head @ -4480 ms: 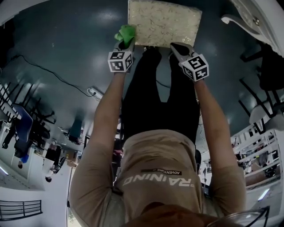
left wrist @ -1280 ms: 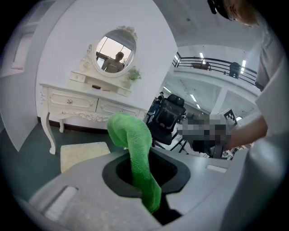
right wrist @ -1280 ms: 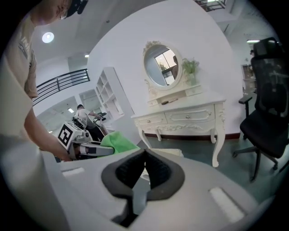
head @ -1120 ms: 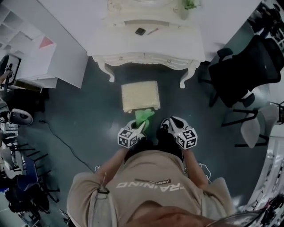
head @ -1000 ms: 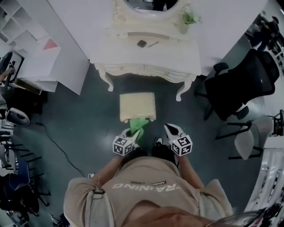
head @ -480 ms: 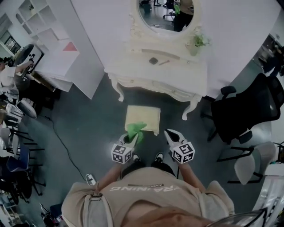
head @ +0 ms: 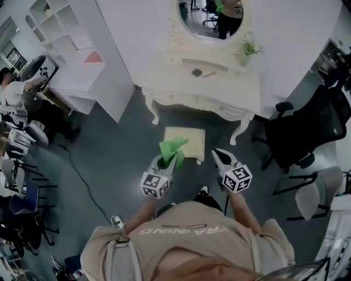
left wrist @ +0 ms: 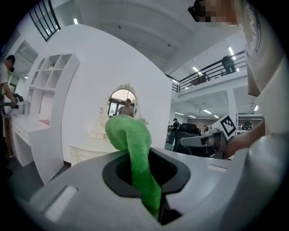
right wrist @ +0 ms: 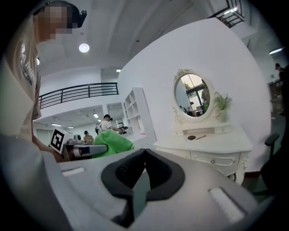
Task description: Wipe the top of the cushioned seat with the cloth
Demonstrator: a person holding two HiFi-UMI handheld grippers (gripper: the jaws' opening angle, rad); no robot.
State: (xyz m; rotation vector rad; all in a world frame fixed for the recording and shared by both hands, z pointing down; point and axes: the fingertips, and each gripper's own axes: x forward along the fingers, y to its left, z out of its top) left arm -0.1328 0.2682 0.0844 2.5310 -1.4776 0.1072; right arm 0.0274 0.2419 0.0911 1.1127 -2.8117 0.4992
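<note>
The cushioned seat (head: 186, 144) is a small cream stool on the dark floor, far below me, in front of the white vanity table (head: 204, 90). My left gripper (head: 170, 158) is shut on the green cloth (head: 173, 147), which sticks up from its jaws and hides the seat's near left corner in the head view. The left gripper view shows the cloth (left wrist: 132, 149) pinched between the jaws of that gripper (left wrist: 146, 169). My right gripper (head: 219, 156) is held beside it at the same height. Its jaws (right wrist: 143, 168) are shut with nothing in them, and the cloth (right wrist: 111, 142) shows to their left.
An oval mirror (head: 211, 15) stands on the vanity, with a small plant (head: 248, 49) beside it. A black office chair (head: 300, 131) is at the right, a white shelf unit (head: 66, 49) at the left. A cable (head: 82, 181) runs over the floor.
I have risen from close over the seat to standing height, so the seat looks small and far. Both grippers came up with me, the left still holding the cloth.
</note>
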